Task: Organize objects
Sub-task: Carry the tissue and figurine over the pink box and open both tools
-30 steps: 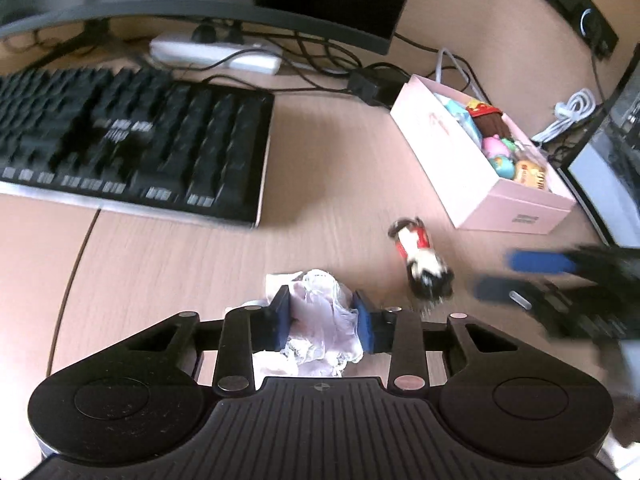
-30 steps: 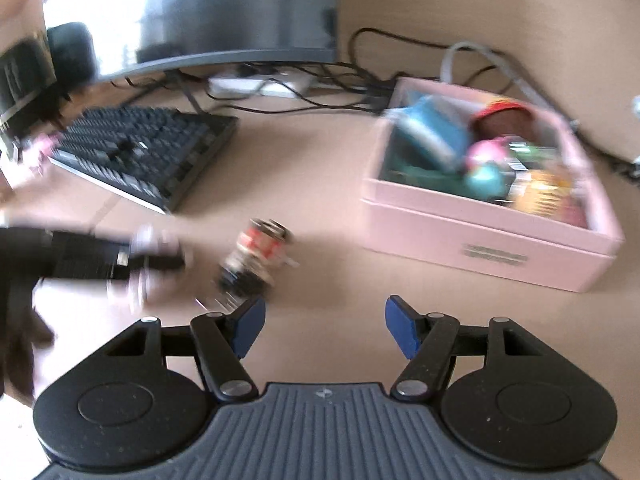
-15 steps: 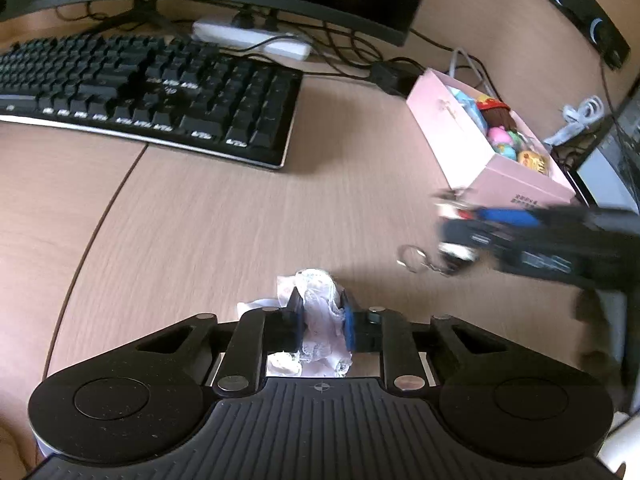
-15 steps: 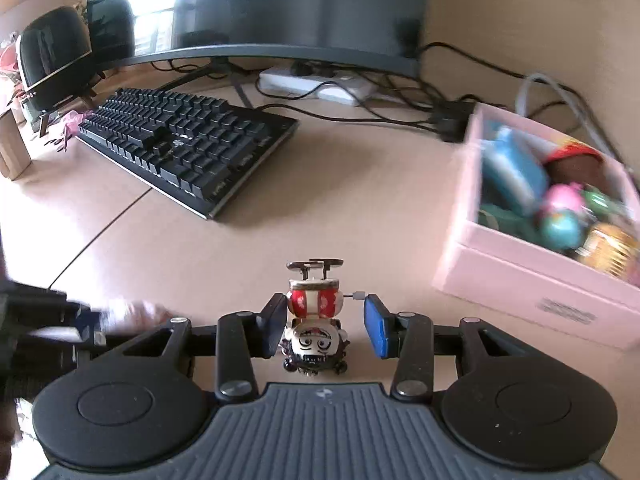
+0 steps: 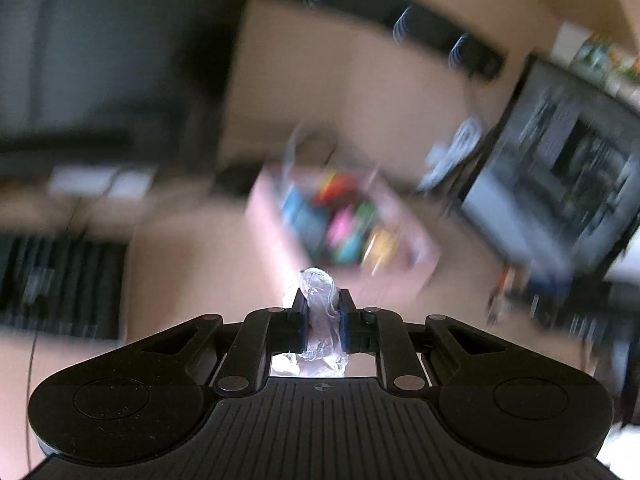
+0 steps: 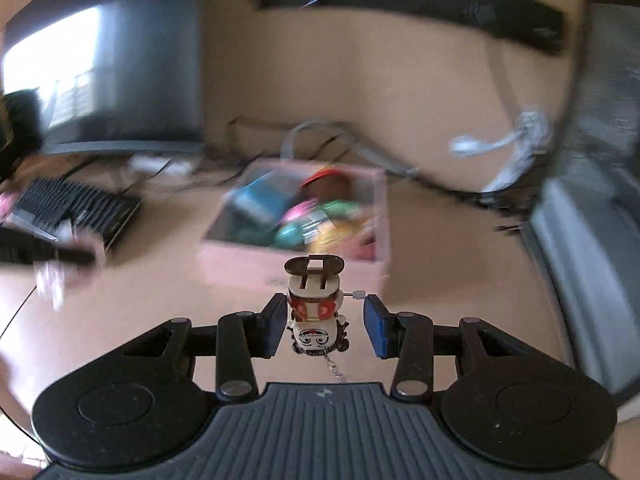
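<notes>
My left gripper [image 5: 323, 312] is shut on a crumpled white-lilac lace cloth [image 5: 320, 320] and holds it above the desk, short of the pink box [image 5: 344, 224] full of small toys. My right gripper [image 6: 323, 330] is shut on a small wind-up toy figure [image 6: 316, 312] with a white face and red body, held upside down, a key chain hanging below. The pink box [image 6: 296, 260] lies just ahead of it. The left gripper shows blurred at the left edge of the right wrist view [image 6: 52, 254]. Both views are motion-blurred.
A black keyboard [image 6: 76, 212] lies at the left, under a dark monitor [image 6: 100, 76]. A power strip [image 5: 100, 180] and cables [image 6: 320, 140] run along the back wall. A second screen [image 5: 560, 184] stands at the right, with a white coiled cable [image 6: 516, 144] beside it.
Both grippers have lifted off the desk and swung toward the pink box, each carrying its object. The view has tilted up and blurred.
</notes>
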`<state>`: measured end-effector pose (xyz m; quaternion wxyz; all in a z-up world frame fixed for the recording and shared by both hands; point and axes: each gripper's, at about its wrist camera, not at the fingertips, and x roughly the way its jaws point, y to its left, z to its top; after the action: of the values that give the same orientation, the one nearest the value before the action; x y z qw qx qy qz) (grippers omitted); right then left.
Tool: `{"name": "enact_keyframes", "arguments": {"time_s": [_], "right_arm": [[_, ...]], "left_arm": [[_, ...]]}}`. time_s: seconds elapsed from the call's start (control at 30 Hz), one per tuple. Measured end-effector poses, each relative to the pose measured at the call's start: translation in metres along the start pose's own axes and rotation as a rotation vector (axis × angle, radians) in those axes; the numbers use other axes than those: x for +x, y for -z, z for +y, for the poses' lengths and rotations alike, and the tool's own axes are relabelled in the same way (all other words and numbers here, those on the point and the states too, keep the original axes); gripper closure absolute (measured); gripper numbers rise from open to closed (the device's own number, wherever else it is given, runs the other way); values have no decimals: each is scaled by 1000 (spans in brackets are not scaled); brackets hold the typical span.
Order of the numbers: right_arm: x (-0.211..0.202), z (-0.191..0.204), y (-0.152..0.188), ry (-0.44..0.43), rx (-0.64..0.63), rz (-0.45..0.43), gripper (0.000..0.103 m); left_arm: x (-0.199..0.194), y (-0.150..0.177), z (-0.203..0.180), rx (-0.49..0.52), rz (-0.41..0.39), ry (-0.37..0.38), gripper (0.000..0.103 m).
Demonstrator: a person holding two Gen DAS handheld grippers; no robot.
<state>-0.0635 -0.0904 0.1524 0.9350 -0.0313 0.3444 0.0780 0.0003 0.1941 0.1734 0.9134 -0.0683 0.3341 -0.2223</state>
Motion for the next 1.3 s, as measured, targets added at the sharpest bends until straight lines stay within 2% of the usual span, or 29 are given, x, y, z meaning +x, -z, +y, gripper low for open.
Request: {"name": "enact_keyframes", "arguments": {"time_s": [0.1,0.13,0.2,0.27,0.4,0.5,0.57,0.63,0.67,0.73,0.77,0.8,0.83,0.87,0.9,0.93,0.97,1.03,1.1,1.13,1.23,1.3], "right_arm": [[-5,-22,-3,5,73,-7,61],[-6,-27,-2,11,87,-11,61],[-8,-33,0,24,102,-18,61],[-6,-37,1,37,112,-12,61],[0,-43,4,51,108,6,61],[7,-50,2,17,103,7,61],[19,-53,-6,-38,115,25,61],[36,-50,-19,-70,113,39,61],[41,-47,-26,-81,107,36,61],[48,-40,-40,-107,84,7,61],[49,-37,-47,-113,66,-13,61],[51,-34,-51,-115,52,-29,61],[52,-32,-55,-120,40,-46,61],[53,-31,-58,-123,31,-59,61],[55,-31,-60,-115,34,-55,61],[57,-32,-61,-111,41,-44,61],[55,-32,-59,-116,39,-43,61],[50,-34,-55,-106,13,-68,61],[52,-39,-51,-84,23,-55,61],[55,-42,-50,-79,37,-39,61],[57,-51,-46,-67,59,-21,61],[58,-54,-47,-82,73,-23,61]], "left_arm": [[23,-42,-26,26,-91,10,80],[37,-51,-31,32,-102,12,75],[67,-63,-37,28,-87,8,74],[90,-62,-38,1,-113,7,72],[117,-46,-28,-83,-101,7,72],[127,-31,-17,-220,-45,16,72],[135,-31,-13,-251,-17,45,71],[141,-35,-17,-206,12,24,71],[140,-36,-21,-171,1,3,71],[138,-39,-37,-39,-33,-57,71],[134,-41,-39,-36,-59,-43,71],[128,-39,-37,-27,-140,-28,67],[133,-33,-40,53,-189,-123,69],[151,-31,-41,91,-103,-207,68],[166,-30,-32,31,-11,-160,69],[172,-27,-24,-64,8,-75,69],[172,-25,-22,-108,-15,-32,69],[174,-20,-27,-81,-52,-13,69],[183,-18,-30,-46,-2,-20,69],[180,-18,-26,-76,-16,-17,69],[141,-17,1,-300,-174,0,69],[116,-14,15,-400,-205,16,69]]}}
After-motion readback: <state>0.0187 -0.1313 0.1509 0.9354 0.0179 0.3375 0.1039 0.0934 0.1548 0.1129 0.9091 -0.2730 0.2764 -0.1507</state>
